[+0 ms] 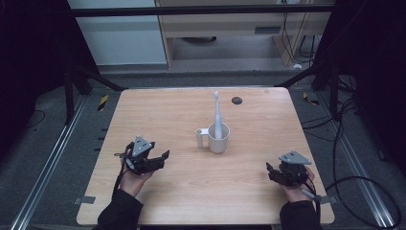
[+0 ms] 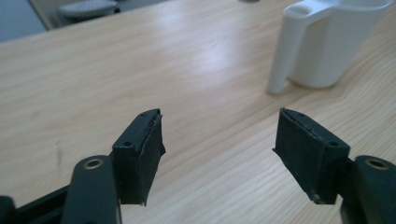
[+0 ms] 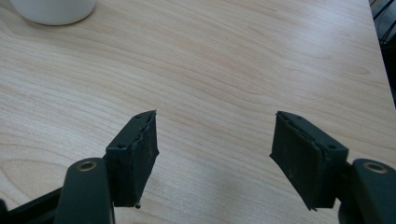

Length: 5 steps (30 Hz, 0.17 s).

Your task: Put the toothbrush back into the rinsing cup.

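Resting at about eight o'clock on the wooden counter (image 1: 182, 201), the left gripper (image 1: 160, 155) has its fingers (image 2: 140, 154) spread wide with nothing between them, aimed toward the cup. At the centre of the counter stands the white cup (image 1: 218, 138), a plain cylinder with a squared hollow handle sticking out to its nine o'clock side. A white electric toothbrush (image 1: 217, 115) stands upright inside it, its slim neck and small head rising toward twelve o'clock. No brand, label or writing can be read on the cup, the toothbrush or the grippers. A small dark round disc (image 1: 236, 100) lies near the far edge of the counter at about one o'clock from the cup; what it is cannot be made out. At four o'clock the right gripper (image 1: 272, 171) sits in a person's hand, its fingers (image 3: 133, 158) also wide apart over bare wood, well apart from the cup. In the left gripper view the cup (image 2: 322, 42) is cut off at the top and right edges. In the right gripper view just the cup's rounded base (image 3: 51, 10) shows at the upper left corner.
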Available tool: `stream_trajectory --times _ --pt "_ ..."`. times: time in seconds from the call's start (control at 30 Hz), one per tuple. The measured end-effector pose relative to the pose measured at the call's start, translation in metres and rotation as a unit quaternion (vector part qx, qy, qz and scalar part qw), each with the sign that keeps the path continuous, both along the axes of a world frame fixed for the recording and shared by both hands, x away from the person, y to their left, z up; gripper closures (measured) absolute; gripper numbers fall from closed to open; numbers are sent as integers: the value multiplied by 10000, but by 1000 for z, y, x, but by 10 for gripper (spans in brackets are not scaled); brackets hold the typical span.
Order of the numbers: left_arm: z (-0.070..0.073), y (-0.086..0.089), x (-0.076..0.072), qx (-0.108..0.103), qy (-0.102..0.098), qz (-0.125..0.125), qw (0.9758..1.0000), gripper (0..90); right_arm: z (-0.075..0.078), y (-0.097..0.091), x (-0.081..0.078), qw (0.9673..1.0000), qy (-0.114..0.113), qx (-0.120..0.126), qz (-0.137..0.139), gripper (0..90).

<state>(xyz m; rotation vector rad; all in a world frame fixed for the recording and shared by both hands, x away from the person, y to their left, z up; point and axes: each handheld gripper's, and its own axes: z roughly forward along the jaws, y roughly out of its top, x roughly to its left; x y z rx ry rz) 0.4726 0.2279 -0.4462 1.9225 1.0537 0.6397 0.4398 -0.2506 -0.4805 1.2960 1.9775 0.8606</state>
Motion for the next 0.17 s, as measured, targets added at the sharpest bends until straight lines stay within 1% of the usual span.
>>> stream_trajectory --times 0.07,0.13,0.17 --pt "-3 10 -3 -44 33 135 9999 285 0 1 -1 10000 10 -3 -9 306" --pt "-6 19 -6 10 85 272 9996 273 -1 1 -1 10000 -14 -20 6 296" --pt "-9 24 -8 40 80 333 9994 265 -1 2 -1 10000 -3 -18 6 295"
